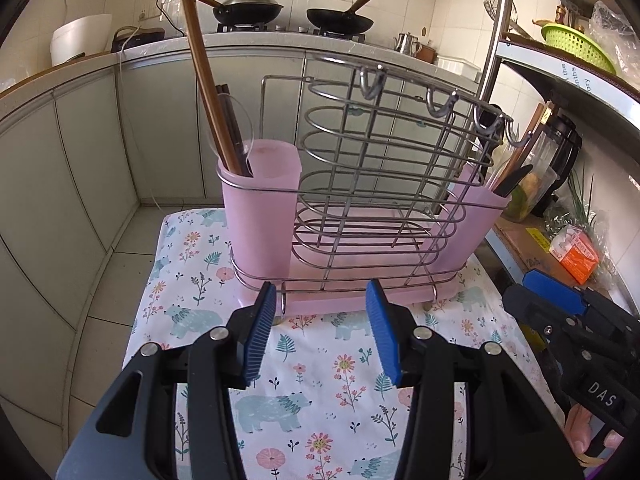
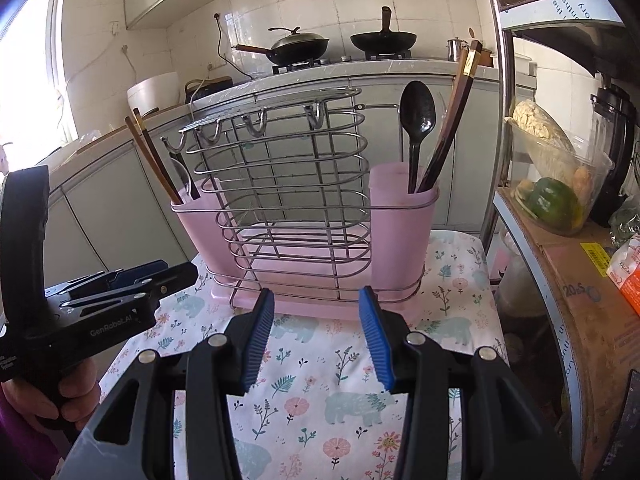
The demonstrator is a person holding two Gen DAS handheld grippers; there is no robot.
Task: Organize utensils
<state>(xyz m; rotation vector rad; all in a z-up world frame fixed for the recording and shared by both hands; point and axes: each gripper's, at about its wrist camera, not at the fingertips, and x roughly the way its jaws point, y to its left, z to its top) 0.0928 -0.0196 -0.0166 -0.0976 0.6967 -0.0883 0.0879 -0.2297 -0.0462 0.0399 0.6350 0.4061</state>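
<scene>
A wire utensil rack (image 1: 380,168) with pink cups on a pink tray stands on the floral cloth (image 1: 320,380). Its left cup (image 1: 260,204) holds brown chopsticks (image 1: 200,80) and a clear spoon. In the right wrist view, the rack (image 2: 288,184) has a right cup (image 2: 404,232) holding a black spoon (image 2: 417,120) and dark chopsticks (image 2: 452,120). My left gripper (image 1: 322,300) is open and empty, just in front of the tray. My right gripper (image 2: 316,304) is open and empty, also in front of the tray. Each gripper shows at the edge of the other's view.
A kitchen counter with two woks (image 1: 340,20) runs behind. A metal shelf (image 2: 560,240) at the right carries a cardboard box, a container of vegetables (image 2: 556,188) and an orange packet (image 1: 576,256). Tiled floor lies to the left of the small table.
</scene>
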